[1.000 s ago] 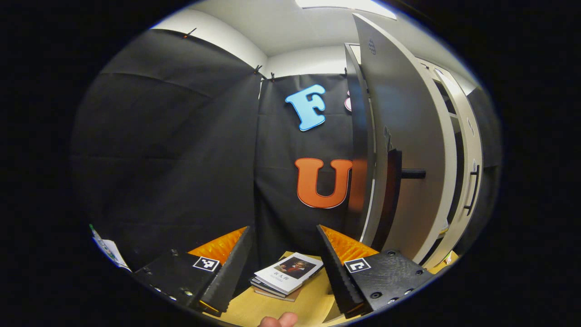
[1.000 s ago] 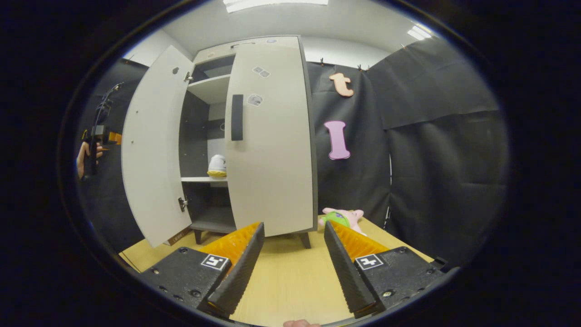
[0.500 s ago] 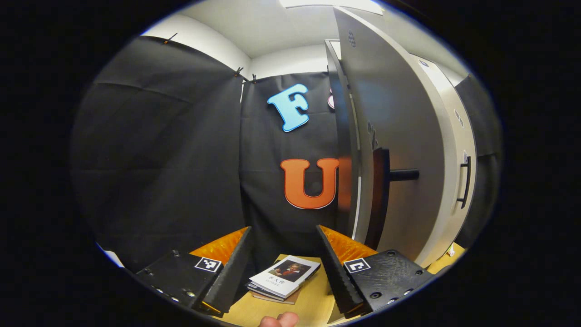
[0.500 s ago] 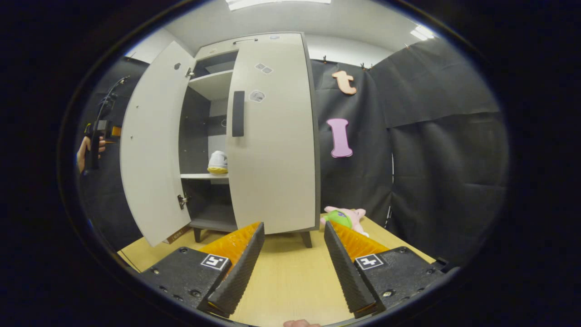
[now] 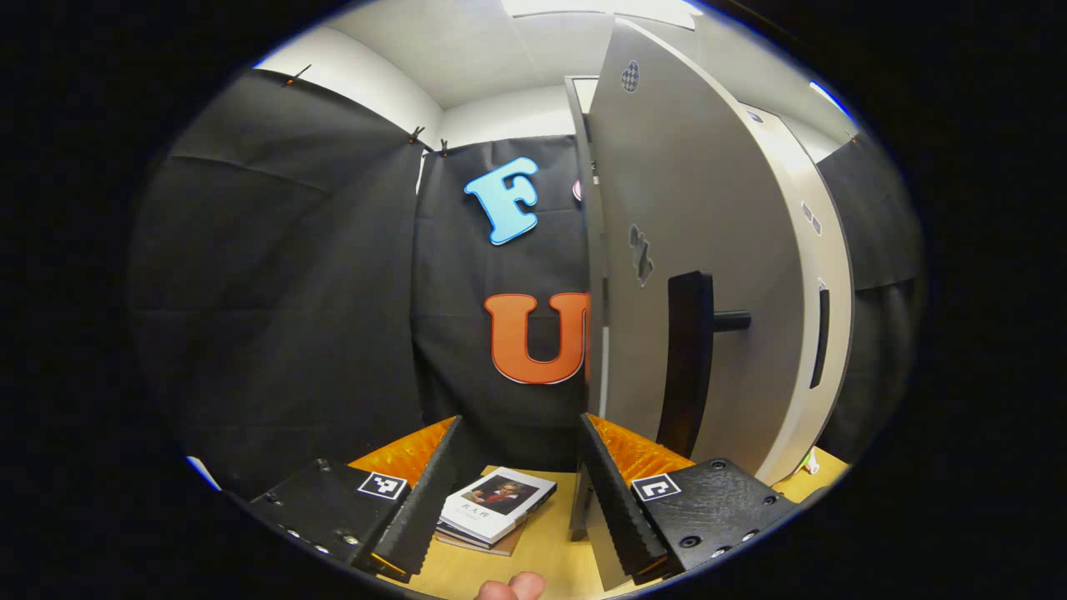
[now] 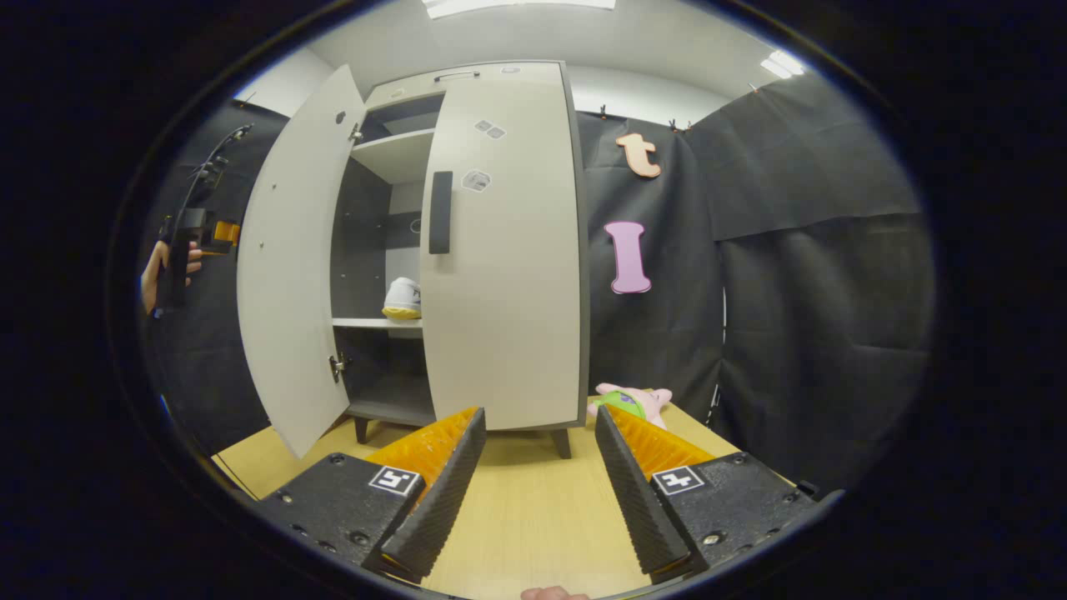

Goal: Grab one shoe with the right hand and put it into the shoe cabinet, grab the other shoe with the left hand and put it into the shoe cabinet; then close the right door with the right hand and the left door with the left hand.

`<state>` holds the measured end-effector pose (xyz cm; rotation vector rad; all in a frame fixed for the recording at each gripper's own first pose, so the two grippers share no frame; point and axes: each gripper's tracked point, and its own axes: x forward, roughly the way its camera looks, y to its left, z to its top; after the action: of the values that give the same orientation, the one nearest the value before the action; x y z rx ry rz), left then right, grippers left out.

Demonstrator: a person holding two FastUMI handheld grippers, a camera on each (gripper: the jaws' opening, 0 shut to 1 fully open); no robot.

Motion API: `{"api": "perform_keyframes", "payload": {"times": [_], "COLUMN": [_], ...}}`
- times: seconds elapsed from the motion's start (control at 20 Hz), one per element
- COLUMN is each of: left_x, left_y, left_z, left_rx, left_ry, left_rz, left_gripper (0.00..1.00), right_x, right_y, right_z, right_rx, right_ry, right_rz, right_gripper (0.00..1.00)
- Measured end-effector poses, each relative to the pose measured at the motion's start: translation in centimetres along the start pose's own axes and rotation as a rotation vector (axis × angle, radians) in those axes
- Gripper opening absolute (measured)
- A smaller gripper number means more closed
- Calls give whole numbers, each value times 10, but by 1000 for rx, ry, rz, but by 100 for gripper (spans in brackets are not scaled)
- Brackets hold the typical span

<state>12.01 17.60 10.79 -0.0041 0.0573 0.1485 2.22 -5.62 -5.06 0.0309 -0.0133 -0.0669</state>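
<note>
The grey shoe cabinet stands on the wooden table. Its right door is closed, and its left door hangs partly open. In the gap, a white shoe with a yellow sole rests on the middle shelf; a second shoe is hidden if there. My right gripper is open and empty, well back from the cabinet. My left gripper is open, just outside the left door, whose black handle is up to the right. A hand holds the left gripper behind that door.
A small stack of books lies on the table left of the cabinet. A pink and green plush toy sits by the cabinet's right foot. Black cloth walls close in the booth on both sides.
The left door has swung further toward closing, and the left gripper has followed its outer face. The right gripper has barely moved.
</note>
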Motion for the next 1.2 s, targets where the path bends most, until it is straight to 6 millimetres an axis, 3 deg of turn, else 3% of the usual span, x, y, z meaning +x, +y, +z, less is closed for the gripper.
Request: {"api": "perform_keyframes", "payload": {"times": [0.4, 0.6, 0.8, 1.2], "left_x": [16, 12, -15, -84], "left_y": [-86, -95, -102, -162], "left_z": [0, -12, -28, -63], "left_rx": [17, 29, -1, -5], "left_ry": [-13, -12, -5, -14], "left_rz": [-145, -130, -134, -237], "left_gripper": [83, 86, 86, 87], "right_x": [0, -4, -3, -8], "right_y": [-28, -38, -43, -37], "right_z": [-4, -8, -9, -11], "right_rx": [16, 28, 41, 29], "right_ry": [10, 14, 12, 21], "right_rz": [-58, -79, -90, -73], "right_gripper": [87, 87, 87, 87]}}
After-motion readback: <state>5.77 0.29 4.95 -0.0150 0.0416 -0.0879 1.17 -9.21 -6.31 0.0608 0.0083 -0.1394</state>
